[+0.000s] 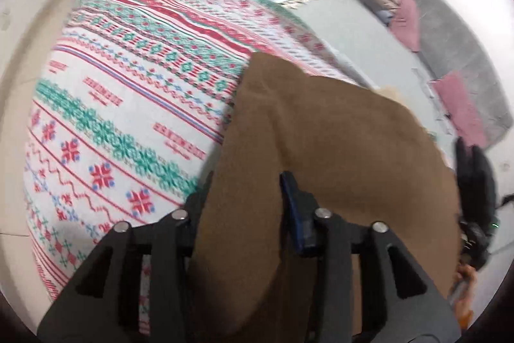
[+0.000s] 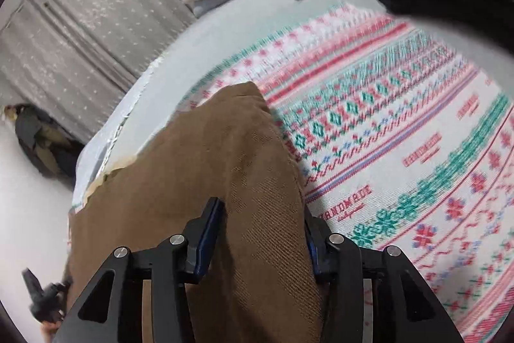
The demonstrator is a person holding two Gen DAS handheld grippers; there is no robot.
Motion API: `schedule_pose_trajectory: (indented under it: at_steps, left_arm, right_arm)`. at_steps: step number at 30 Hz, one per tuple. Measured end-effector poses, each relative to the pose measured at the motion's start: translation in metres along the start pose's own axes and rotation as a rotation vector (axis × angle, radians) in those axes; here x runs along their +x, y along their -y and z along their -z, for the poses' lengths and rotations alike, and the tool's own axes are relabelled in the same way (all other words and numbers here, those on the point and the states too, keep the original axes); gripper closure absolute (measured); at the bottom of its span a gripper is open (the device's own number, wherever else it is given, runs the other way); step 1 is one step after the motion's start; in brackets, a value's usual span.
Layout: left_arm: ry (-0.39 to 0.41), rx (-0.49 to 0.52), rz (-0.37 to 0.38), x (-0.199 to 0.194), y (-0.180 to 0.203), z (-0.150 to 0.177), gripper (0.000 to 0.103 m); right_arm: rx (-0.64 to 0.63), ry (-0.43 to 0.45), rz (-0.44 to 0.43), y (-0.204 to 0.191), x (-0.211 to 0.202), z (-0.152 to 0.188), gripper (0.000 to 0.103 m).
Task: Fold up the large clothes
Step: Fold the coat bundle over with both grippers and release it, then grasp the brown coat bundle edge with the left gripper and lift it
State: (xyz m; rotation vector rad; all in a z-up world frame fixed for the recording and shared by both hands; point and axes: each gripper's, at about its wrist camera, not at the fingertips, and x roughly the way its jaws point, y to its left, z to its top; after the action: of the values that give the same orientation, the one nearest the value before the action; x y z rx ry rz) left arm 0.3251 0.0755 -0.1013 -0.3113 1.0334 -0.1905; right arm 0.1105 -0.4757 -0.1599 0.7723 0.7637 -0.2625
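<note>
A large brown garment (image 1: 337, 143) hangs lifted over a patterned red, green and white blanket (image 1: 128, 92). My left gripper (image 1: 247, 198) is shut on a bunched edge of the brown garment, which fills the gap between the fingers. My right gripper (image 2: 261, 224) is shut on another edge of the same brown garment (image 2: 205, 156), which drapes down and to the left over the patterned blanket (image 2: 401, 134). The right gripper also shows at the right edge of the left wrist view (image 1: 475, 208).
The blanket lies on a bed with a pale sheet (image 1: 359, 31). Pink and grey cushions and folded cloths (image 1: 443, 31) lie at the bed's far side. A grey curtain (image 2: 74, 21) hangs beyond the bed. A dark heap (image 2: 41, 143) lies on the floor.
</note>
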Motion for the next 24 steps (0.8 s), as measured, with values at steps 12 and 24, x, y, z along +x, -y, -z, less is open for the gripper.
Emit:
schedule_pose_trajectory:
  at_steps: [12,24]
  left_arm:
    - [0.138,0.012,-0.051,-0.106,0.02,0.043,0.018]
    - [0.019,-0.151,0.031,-0.151,0.03,0.155,0.008]
  right_arm:
    - [-0.2,0.098,0.123,-0.081,-0.08,0.032,0.035]
    - [-0.502,-0.053,0.074,-0.148,-0.058,0.112,0.026]
